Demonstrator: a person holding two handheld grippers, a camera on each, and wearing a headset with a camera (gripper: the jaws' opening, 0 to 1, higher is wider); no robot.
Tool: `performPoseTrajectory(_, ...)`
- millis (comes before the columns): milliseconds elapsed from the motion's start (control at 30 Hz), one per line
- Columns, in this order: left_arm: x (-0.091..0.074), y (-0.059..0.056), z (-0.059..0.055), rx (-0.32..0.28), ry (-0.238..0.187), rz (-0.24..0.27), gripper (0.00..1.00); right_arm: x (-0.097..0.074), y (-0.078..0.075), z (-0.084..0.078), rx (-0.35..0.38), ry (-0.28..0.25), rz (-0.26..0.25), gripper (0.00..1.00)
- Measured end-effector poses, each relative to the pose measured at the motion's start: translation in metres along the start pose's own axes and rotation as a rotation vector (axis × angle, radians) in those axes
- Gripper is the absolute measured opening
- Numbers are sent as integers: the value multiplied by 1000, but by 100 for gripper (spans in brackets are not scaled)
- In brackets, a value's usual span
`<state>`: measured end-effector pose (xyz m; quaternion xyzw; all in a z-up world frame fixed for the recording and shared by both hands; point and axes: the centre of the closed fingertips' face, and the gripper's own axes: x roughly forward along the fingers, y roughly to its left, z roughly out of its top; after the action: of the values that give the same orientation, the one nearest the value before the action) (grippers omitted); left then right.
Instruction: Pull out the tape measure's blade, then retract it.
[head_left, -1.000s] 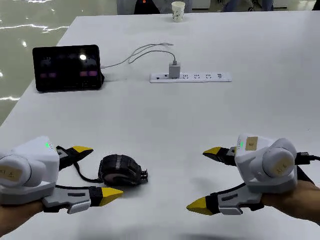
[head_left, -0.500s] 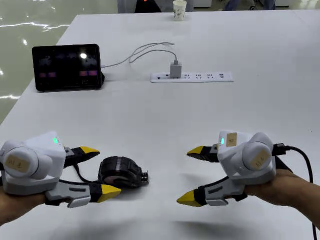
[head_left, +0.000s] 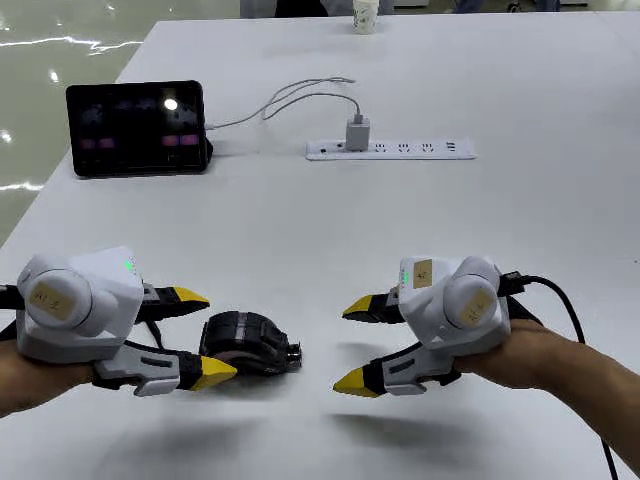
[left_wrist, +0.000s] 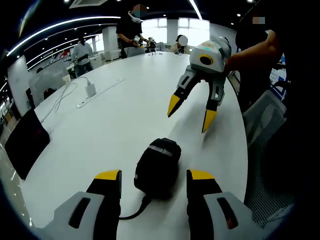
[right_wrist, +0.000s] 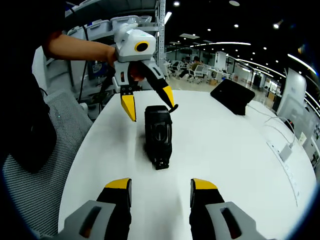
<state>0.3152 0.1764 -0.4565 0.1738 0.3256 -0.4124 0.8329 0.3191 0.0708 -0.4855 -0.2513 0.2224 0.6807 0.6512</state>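
The left gripper's (left_wrist: 154, 176) yellow-tipped fingers are spread, one on each side of the black tape measure's (left_wrist: 157, 165) rear end. A gap shows on either side, so nothing is clamped yet. The stance looks meant to close on the case and hold it steady. The right gripper's (head_left: 348, 345) fingers are spread too and hold nothing. They point at the tape measure's front end, near it but apart, probably lined up to pinch the blade's tip and draw it away from the case. No blade shows outside the case, so the pull is not yet begun.

The tape measure lies on the white table (head_left: 300, 240) between the two grippers, close to the person. Well beyond it stand a dark tablet (head_left: 137, 129) and a power strip (head_left: 400, 150), out of the way of a sideways pull.
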Motion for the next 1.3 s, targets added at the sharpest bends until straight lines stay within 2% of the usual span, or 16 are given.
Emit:
performPoseTrajectory(367,5,-3,-5,50,59,-66,43,24,-2,9,-67,5,52,32)
performPoseTrajectory(700,10,-4,-10,92,96,-103,38,45,-1,7,-90,30,81,19)
performPoseTrajectory(1033,17,-6,-14,149,134,-149,30,56,-1,3,-92,48,101,13)
performPoseTrajectory(1300,17,-5,-15,179,136,-166,26,62,-1,3,-95,48,109,12)
